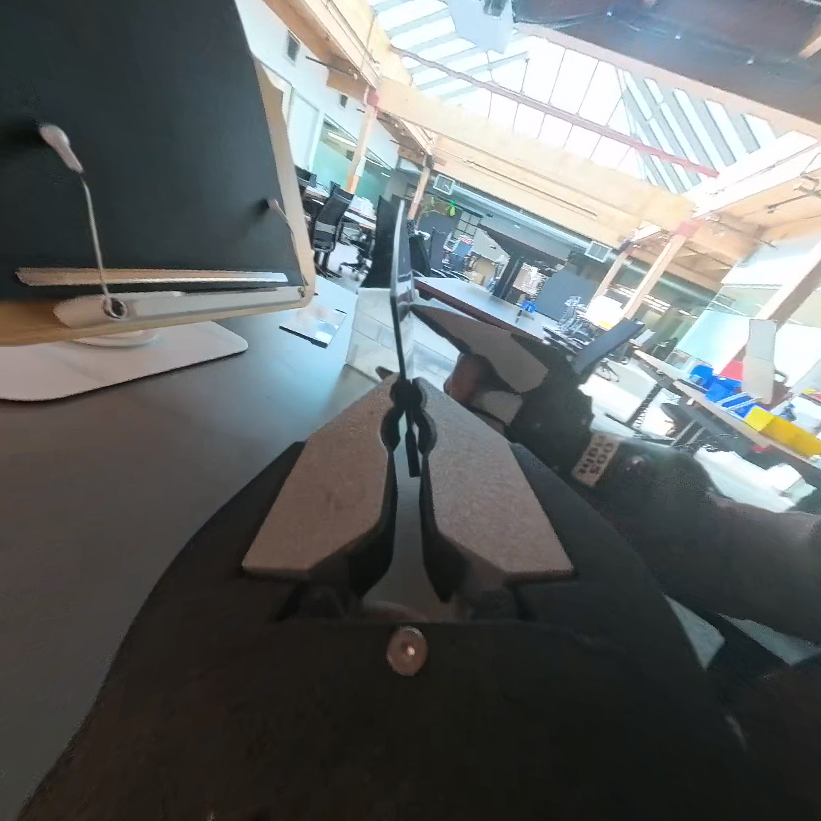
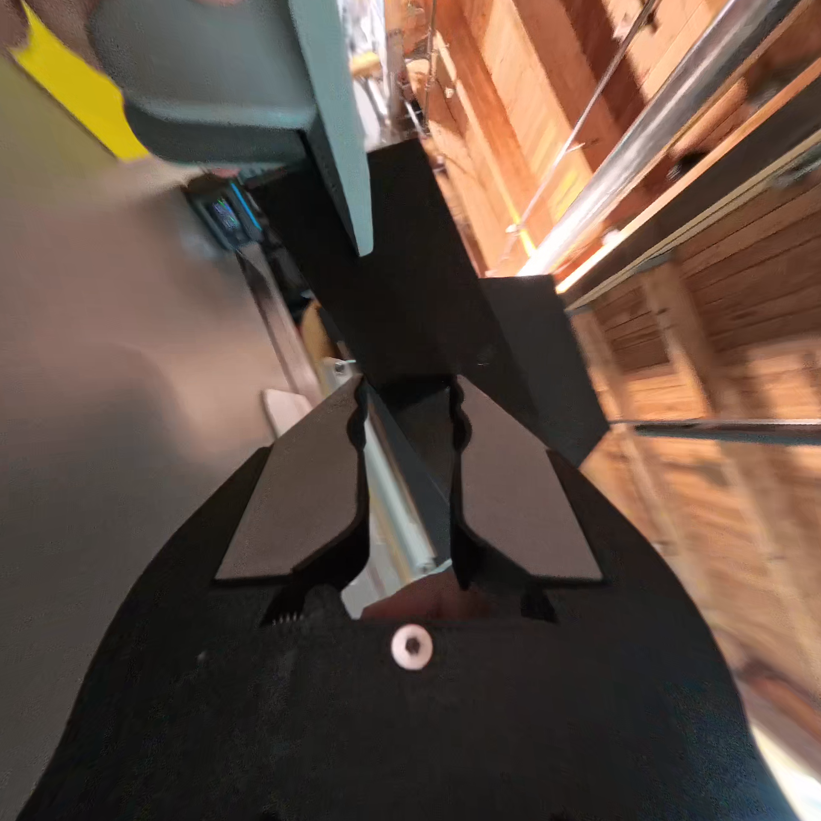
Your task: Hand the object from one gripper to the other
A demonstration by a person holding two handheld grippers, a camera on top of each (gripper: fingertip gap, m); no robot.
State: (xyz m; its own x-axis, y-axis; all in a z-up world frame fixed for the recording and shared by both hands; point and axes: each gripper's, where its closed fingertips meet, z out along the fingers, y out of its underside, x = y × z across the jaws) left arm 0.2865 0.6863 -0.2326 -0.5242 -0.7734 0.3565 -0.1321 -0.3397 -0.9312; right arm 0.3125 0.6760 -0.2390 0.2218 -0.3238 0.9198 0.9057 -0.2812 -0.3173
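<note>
— Location of the flat black object (image 1: 403,266)?

— Held off the dark table (image 1: 133,466), edge-on in the left wrist view, upright with a slight tilt. Rises from the fingertips of the left gripper (image 1: 406,391); lower end reaches down between the two grey pads (image 1: 342,484).

— State of that gripper?

— Pressed together on the object's lower part, pinching it from both sides. No gap visible at the tips.

— And the right gripper (image 2: 408,391)?

— Spread, jaws well apart, clamped on nothing. In the right wrist view, sits with its tips at the lower edge of the object, there seen broadside as a dark panel (image 2: 422,311). Cannot tell whether that edge lies inside the jaws or just ahead of them; view heavily blurred.

— Contact from the other side?

— In the left wrist view, one grey finger (image 1: 471,342) of the right gripper comes in from the right, its tip at the object's face, touching or nearly so. Second finger hidden. Carried by a gloved hand (image 1: 555,413).

— Surroundings?

— Back of a monitor (image 1: 133,155) on a white base to the left, on the table. White box (image 1: 377,328) behind the object.
</note>
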